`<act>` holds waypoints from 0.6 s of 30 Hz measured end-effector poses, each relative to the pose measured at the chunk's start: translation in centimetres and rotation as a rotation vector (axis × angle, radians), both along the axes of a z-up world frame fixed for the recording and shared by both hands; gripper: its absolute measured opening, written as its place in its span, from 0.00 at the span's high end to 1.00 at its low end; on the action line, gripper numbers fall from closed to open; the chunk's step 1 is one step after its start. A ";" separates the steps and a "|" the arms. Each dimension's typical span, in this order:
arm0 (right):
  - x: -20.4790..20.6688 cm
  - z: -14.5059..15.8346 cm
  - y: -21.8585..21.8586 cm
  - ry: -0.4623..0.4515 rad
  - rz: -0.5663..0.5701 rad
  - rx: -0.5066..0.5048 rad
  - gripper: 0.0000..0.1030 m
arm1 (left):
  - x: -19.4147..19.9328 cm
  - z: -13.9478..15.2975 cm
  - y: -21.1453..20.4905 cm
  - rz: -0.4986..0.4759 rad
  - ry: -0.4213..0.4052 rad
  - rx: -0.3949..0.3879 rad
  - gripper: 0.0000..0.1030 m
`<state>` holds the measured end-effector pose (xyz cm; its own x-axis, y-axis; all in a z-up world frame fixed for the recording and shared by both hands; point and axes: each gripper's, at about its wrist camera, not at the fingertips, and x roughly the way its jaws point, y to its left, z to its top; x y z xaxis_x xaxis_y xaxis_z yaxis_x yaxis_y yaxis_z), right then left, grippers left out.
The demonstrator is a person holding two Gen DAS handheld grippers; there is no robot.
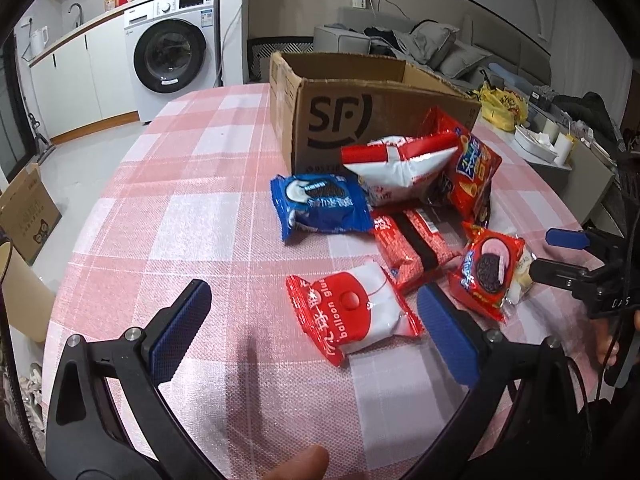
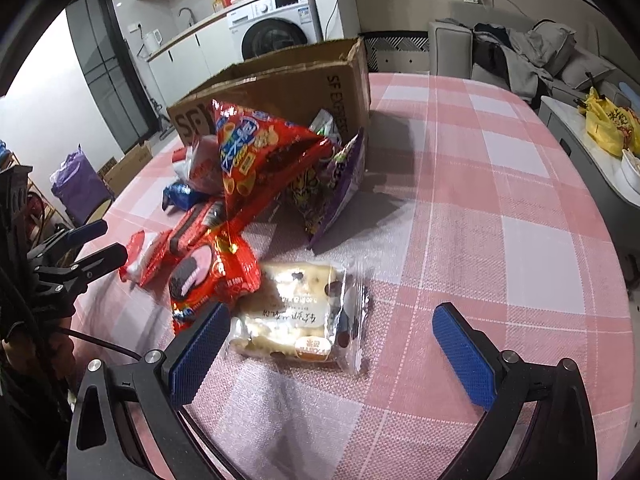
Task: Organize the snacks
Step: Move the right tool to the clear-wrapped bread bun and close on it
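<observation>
A pile of snack packs lies on the pink checked tablecloth (image 1: pixel 172 208) in front of an open SF cardboard box (image 1: pixel 340 120). In the left wrist view my left gripper (image 1: pixel 316 320) is open, with a red-and-white "balloon glue" pack (image 1: pixel 356 316) between its fingers. A blue Oreo pack (image 1: pixel 320 204) and a red Oreo pack (image 1: pixel 488 268) lie beyond. In the right wrist view my right gripper (image 2: pixel 332 340) is open, with a clear-wrapped bread pack (image 2: pixel 296 320) between its fingers, close to the left one. A big red chip bag (image 2: pixel 256 160) and a purple bag (image 2: pixel 332 188) lean by the box (image 2: pixel 280 92).
A washing machine (image 1: pixel 172 48) and counter stand at the far left. A sofa with clothes (image 1: pixel 432 40) is behind the box. A side table with a yellow bag (image 2: pixel 608 128) stands right of the table. Cardboard boxes (image 1: pixel 28 212) sit on the floor at left.
</observation>
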<state>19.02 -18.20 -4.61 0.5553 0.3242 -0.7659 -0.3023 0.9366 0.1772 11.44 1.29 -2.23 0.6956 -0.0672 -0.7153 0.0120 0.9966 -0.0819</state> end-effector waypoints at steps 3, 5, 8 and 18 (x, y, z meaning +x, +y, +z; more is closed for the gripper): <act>0.1 -0.5 0.4 0.012 0.014 -0.015 0.00 | 0.3 -0.5 -0.2 -0.009 0.020 0.004 0.00; 0.0 -0.8 0.6 0.018 0.020 -0.027 0.00 | 0.5 -0.8 -0.4 -0.014 0.028 0.013 0.00; 0.0 -1.1 1.1 0.028 0.037 -0.037 0.00 | 0.7 -1.1 -0.6 -0.022 0.041 0.018 0.00; 0.3 -1.5 3.0 0.031 0.074 -0.080 0.00 | 1.3 -1.9 -1.0 -0.036 0.063 0.016 0.00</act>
